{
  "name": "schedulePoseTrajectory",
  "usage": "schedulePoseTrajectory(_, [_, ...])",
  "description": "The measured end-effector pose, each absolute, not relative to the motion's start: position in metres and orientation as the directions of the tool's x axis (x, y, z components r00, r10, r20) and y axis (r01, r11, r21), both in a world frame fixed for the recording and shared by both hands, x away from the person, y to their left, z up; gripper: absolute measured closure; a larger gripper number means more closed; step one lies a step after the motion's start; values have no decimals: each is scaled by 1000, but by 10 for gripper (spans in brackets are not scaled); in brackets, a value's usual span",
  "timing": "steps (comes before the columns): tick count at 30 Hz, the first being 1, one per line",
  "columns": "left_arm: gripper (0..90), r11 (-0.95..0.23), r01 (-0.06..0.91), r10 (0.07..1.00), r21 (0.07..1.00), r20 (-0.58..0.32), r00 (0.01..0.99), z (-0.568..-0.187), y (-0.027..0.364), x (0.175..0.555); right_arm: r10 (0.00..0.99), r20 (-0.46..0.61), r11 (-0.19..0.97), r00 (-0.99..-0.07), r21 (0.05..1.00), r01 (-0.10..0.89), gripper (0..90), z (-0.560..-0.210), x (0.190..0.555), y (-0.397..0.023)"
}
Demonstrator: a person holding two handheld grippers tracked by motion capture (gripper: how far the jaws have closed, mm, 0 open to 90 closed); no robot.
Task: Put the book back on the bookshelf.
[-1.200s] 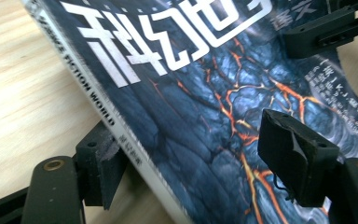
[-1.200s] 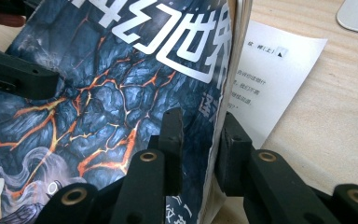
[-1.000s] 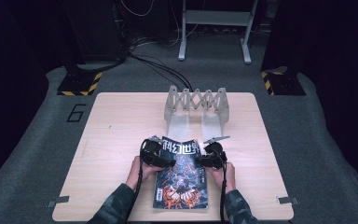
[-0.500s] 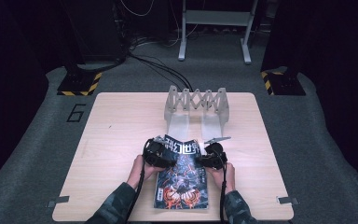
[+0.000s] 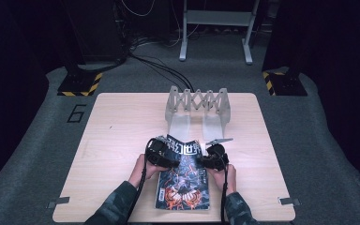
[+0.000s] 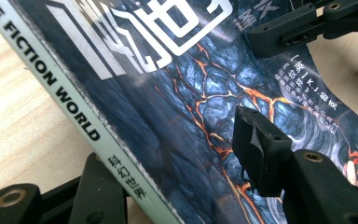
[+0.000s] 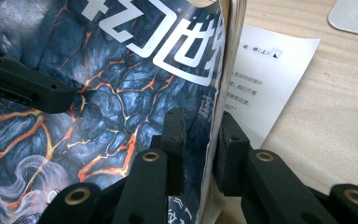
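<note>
So the magazine [image 5: 183, 176] was sitting near the table's [image 5: 112, 140] 6 o'clock edge, its top end tipped up between both claws. The left gripper [image 5: 161, 152] had just been closing down: compared with a second earlier its jaws had narrowed onto the spine edge, one under, one on the cover. The right gripper [image 5: 211, 157] was pinching the cover's free edge tight. The expanding rack [image 5: 199, 105] stood at 12 o'clock, so I'd guess lifting it there came next.
</note>
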State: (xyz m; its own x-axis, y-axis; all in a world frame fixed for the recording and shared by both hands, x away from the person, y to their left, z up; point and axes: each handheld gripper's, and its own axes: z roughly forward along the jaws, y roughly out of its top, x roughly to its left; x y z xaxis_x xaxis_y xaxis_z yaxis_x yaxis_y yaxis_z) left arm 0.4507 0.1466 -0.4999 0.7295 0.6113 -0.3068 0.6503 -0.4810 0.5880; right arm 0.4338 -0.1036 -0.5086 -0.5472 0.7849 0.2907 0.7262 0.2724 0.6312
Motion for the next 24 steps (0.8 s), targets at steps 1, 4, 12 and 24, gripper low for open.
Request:
schedulePoseTrajectory(1, [503,-481,650,611,588,-307,730,-500,147,451,785,291,272,-547,631,726,766,-509,434,-104])
schedulePoseTrajectory(4, [534,-475,658,613,585,-316,724,-501,148,451,784,290,273,-549,633,724,765,-509,434,-104])
schedulePoseTrajectory(12, [626,-435,676,635,595,-329,698,-505,153,448,775,301,276,-556,630,726,665,-507,434,-105])
schedulePoseTrajectory(24, [686,-362,650,628,668,-341,699,-502,157,438,771,278,314,-572,616,722,427,-504,435,-117])
